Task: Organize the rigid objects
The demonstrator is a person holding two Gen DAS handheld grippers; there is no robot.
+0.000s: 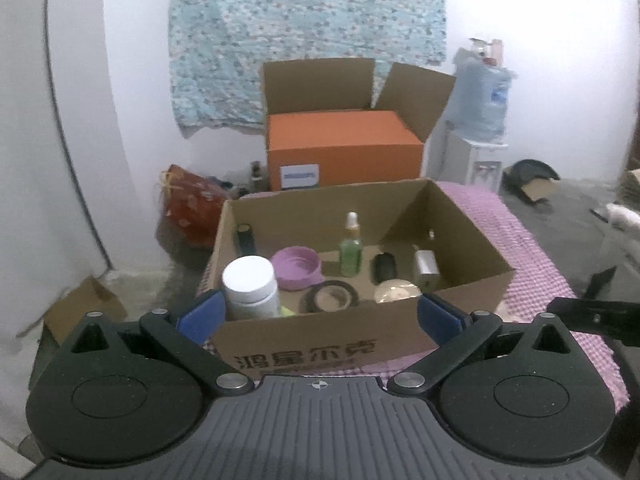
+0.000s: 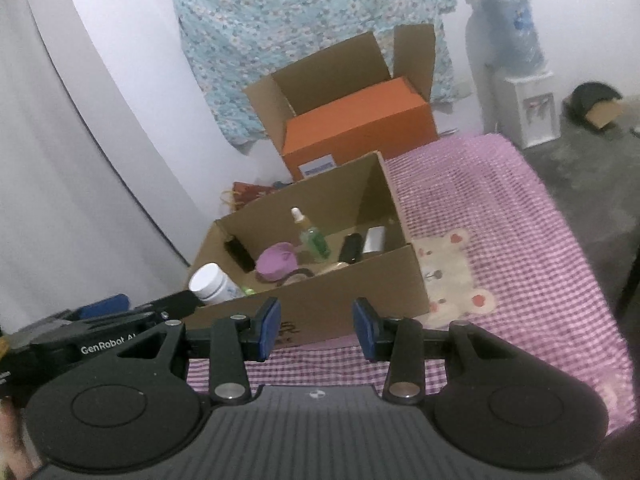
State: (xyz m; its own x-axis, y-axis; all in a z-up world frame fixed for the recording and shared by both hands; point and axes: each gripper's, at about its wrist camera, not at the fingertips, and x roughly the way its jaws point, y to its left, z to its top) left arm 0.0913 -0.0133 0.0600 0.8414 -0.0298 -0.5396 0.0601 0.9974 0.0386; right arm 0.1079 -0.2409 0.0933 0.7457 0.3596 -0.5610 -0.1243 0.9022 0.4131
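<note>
Rigid objects sit in our open cardboard box (image 1: pixel 320 344) on the pink checked cloth (image 2: pixel 500 220): a white jar (image 1: pixel 250 286) in the near left corner, a purple lid (image 1: pixel 296 268), a green dropper bottle (image 1: pixel 351 254), a tape roll (image 1: pixel 330 296) and a silver item (image 1: pixel 426 266). Our left gripper (image 1: pixel 318 314) hangs spread wide before the box, holding nothing. Our right gripper (image 2: pixel 316 330) stands partly apart, nothing between its pads.

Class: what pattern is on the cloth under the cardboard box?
Pink-and-white check cloth, best seen from the right wrist.
</note>
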